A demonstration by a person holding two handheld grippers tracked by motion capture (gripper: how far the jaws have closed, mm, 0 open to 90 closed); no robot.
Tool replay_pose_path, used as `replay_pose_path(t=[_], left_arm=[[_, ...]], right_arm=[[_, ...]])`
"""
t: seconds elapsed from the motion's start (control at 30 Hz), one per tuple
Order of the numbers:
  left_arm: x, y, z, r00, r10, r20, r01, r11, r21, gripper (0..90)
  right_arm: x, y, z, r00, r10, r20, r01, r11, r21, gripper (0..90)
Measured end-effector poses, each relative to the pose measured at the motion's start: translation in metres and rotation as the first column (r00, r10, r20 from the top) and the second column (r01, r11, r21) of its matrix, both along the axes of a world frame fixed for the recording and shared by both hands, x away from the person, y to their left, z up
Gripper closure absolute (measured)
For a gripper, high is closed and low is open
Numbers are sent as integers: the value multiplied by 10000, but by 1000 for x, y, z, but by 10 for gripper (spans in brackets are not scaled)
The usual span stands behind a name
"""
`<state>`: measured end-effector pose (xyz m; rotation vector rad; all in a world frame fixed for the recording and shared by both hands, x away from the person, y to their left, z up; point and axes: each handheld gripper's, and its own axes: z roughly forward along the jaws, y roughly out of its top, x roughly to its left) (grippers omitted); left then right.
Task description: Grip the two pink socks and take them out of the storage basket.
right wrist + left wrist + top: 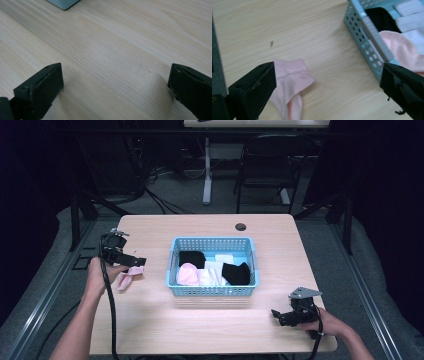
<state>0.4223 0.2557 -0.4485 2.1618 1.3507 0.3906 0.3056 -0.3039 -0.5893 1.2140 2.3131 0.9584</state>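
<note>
While your left gripper (324, 82) hangs with jaws wide over the pink sock (289, 85) lying beside its left jaw, closing now likely catches only an edge. The basket (364, 47) sits just right and could snag. Your right gripper (112, 85) gapes empty.

Overhead light brightens my table (150, 320); the room beyond is dark. My jaws look soft, perhaps out of focus, casting faint shadows beneath.

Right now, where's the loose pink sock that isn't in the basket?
The pink sock lies flat on the table at the left of the high view, left of the blue basket, just under the open left gripper.
</note>
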Motion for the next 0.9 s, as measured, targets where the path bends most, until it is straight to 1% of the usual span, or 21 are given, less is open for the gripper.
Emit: replay_pose_path(t=[0.03,0.13,0.23,0.3,0.33,0.43,0.57,0.63,0.7,0.77,0.83,0.87,0.9], left_arm=[[0,-6,1,9997,-234,-20,234,9997,-5,0],[-1,-21,3,9982,-591,57,591,9982,0,0],[0,-36,4,9948,-1018,64,1018,9948,80,0],[0,-46,3,9923,-1233,89,1233,9924,38,0],[0,-50,3,9896,-1439,18,1438,9896,90,0],[0,-65,-1,9826,-1852,-106,1854,9826,129,1],[1,-80,-5,9746,-2231,-209,2235,9745,193,12],[2,-87,-7,9724,-2320,-227,2324,9725,171,17],[3,-93,-10,9655,-2574,-383,2586,9656,288,22],[3,-99,-11,9597,-2773,-449,2793,9590,478,27],[3,-106,-13,9530,-2983,-530,3006,9528,427,42],[3,-108,-14,9527,-2998,-498,3019,9524,416,46],[4,-111,-14,9495,-3085,-564,3107,9499,344,51]], right_arm=[[0,0,0,10000,2,-3,-2,10000,-3,0],[0,0,0,10000,2,0,-2,10000,-2,0],[0,0,0,10000,4,6,-4,10000,2,0],[0,0,0,10000,3,3,-3,10000,-2,0],[0,0,0,10000,1,1,-1,10000,-4,0],[0,0,0,10000,5,14,-5,10000,-4,0],[0,0,0,10000,4,13,-4,10000,-1,0],[0,0,0,10000,4,12,-4,10000,-4,0],[0,0,0,10000,7,13,-7,10000,-5,0],[0,0,0,10000,5,14,-5,10000,-1,0],[0,0,0,10000,4,12,-4,10000,-4,0],[0,0,0,10000,4,7,-4,10000,-3,0],[0,0,0,10000,3,7,-3,10000,2,0]])
